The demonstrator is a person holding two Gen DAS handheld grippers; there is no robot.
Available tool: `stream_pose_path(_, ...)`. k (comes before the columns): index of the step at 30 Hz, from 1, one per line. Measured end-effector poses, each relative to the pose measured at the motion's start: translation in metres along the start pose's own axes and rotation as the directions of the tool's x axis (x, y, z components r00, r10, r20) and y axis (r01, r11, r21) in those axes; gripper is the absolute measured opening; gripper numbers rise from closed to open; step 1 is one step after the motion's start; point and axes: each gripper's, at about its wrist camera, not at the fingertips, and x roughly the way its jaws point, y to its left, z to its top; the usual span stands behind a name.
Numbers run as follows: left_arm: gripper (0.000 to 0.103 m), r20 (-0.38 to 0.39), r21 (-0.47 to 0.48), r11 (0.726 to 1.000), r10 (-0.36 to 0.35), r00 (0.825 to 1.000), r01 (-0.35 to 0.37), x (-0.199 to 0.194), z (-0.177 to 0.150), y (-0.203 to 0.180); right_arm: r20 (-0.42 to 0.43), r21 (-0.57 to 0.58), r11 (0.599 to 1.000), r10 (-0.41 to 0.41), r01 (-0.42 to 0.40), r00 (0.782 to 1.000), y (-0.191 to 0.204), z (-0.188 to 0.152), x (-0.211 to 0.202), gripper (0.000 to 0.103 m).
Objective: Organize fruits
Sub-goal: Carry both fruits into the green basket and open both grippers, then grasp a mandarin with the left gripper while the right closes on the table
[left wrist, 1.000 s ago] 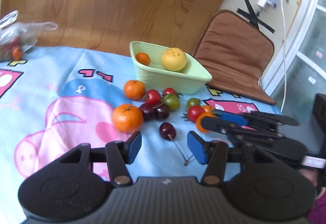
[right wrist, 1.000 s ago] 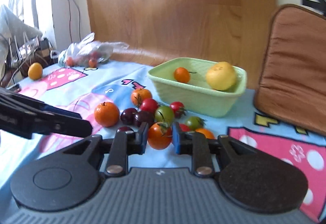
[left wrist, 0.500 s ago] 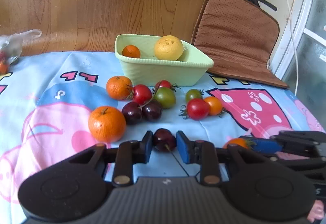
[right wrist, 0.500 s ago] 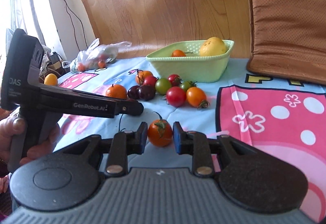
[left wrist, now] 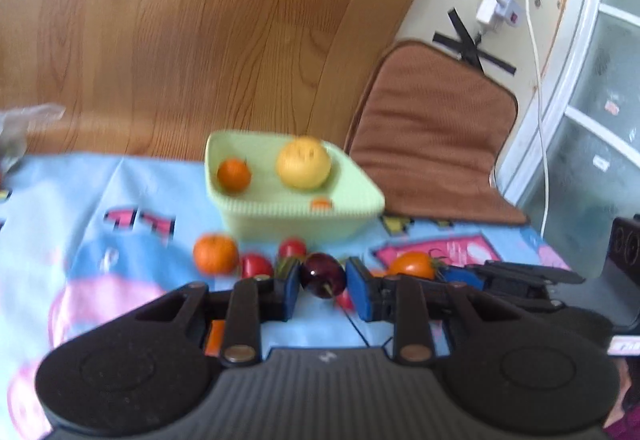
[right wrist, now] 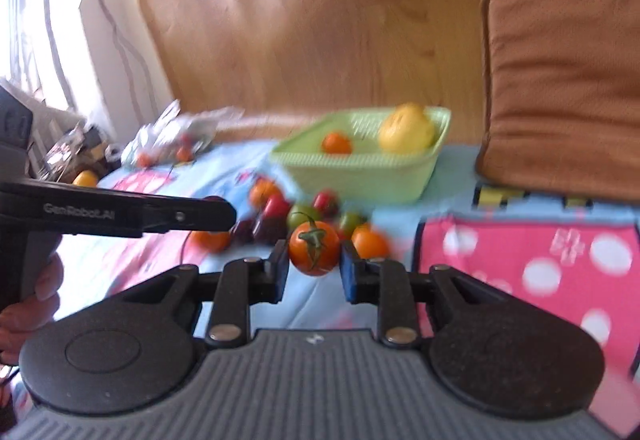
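My left gripper (left wrist: 323,286) is shut on a dark red cherry (left wrist: 323,275) and holds it above the cloth, in front of the green basket (left wrist: 296,215). The basket holds a yellow lemon (left wrist: 304,161) and a small orange fruit (left wrist: 233,174). My right gripper (right wrist: 314,270) is shut on an orange tomato (right wrist: 314,248) with a green stem, lifted off the cloth; it also shows in the left wrist view (left wrist: 412,266). The basket (right wrist: 360,175) lies ahead of it. Loose tomatoes, cherries and a mandarin (left wrist: 215,254) lie before the basket.
A blue and pink cartoon tablecloth (right wrist: 520,260) covers the table. A brown cushion (left wrist: 432,135) leans behind the basket on the right. A plastic bag of fruit (right wrist: 176,137) lies at the far left. The left gripper's body (right wrist: 120,213) crosses the right wrist view.
Both grippers have lifted their fruit off the cloth and moved toward the basket. The left gripper closed on the cherry within the last second.
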Motion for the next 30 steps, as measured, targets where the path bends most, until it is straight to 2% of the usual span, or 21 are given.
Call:
stream_pose_path(4,0.026,-0.01,-0.02,1.0,0.019,1.0,-0.019,0.046,0.039,0.015,0.042,0.015,0.999,-0.042,0.041,0.998,-0.015,0.031,0.038,0.03)
stream_pose_path(6,0.026,-0.037,-0.028,0.999,0.046,0.998,-0.047,0.072,0.05,0.023,0.028,0.012,0.999,-0.05,0.05,0.998,-0.018,0.039,0.058,0.03)
stream_pose_path(8,0.031,-0.066,-0.036,0.995,0.093,0.993,-0.096,0.094,0.055,0.03,-0.003,0.002,0.998,-0.059,0.059,0.998,-0.019,0.041,0.077,0.032)
stream_pose_path(9,0.037,-0.08,-0.039,0.993,0.111,0.991,-0.115,0.102,0.056,0.033,-0.017,-0.012,0.998,-0.062,0.062,0.998,-0.018,0.041,0.084,0.036)
stream_pose_path(10,0.04,-0.09,-0.043,0.99,0.13,0.987,-0.134,0.107,0.056,0.036,-0.029,-0.028,0.997,-0.073,0.072,0.997,-0.018,0.041,0.088,0.042)
stream_pose_path(11,0.04,-0.095,-0.048,0.988,0.139,0.986,-0.144,0.106,0.057,0.037,-0.023,-0.032,0.995,-0.092,0.091,0.996,-0.018,0.042,0.086,0.044)
stream_pose_path(12,0.04,-0.085,-0.055,0.989,0.132,0.988,-0.137,0.099,0.057,0.039,-0.009,-0.025,0.995,-0.1,0.1,0.995,-0.019,0.042,0.081,0.044)
stream_pose_path(15,0.043,0.015,-0.083,0.993,0.08,0.997,-0.078,0.052,0.05,0.048,0.052,0.035,0.997,-0.069,0.068,0.996,-0.026,0.037,0.046,0.044)
stream_pose_path(18,0.048,0.085,-0.133,0.99,0.067,0.994,-0.055,0.0,0.022,0.06,0.053,0.066,0.997,-0.045,0.041,0.998,-0.027,0.019,0.018,0.044)
stream_pose_path(23,0.048,0.066,-0.188,0.97,0.168,0.984,-0.153,-0.048,-0.035,0.079,-0.016,0.018,1.0,-0.019,0.019,1.0,-0.005,-0.003,0.001,0.044)
stream_pose_path(27,0.048,0.019,-0.226,0.96,0.171,0.985,-0.162,-0.056,-0.055,0.085,-0.081,-0.074,0.996,0.044,-0.05,0.996,0.032,-0.015,0.002,0.044)
stream_pose_path(29,0.049,0.017,-0.231,0.964,0.14,0.99,-0.132,-0.053,-0.053,0.083,-0.112,-0.151,0.986,0.048,-0.065,0.993,0.053,-0.021,0.007,0.044)
stream_pose_path(30,0.053,0.021,-0.227,0.967,0.126,0.992,-0.118,-0.051,-0.051,0.079,-0.121,-0.194,0.979,0.043,-0.066,0.992,0.062,-0.023,0.011,0.044)
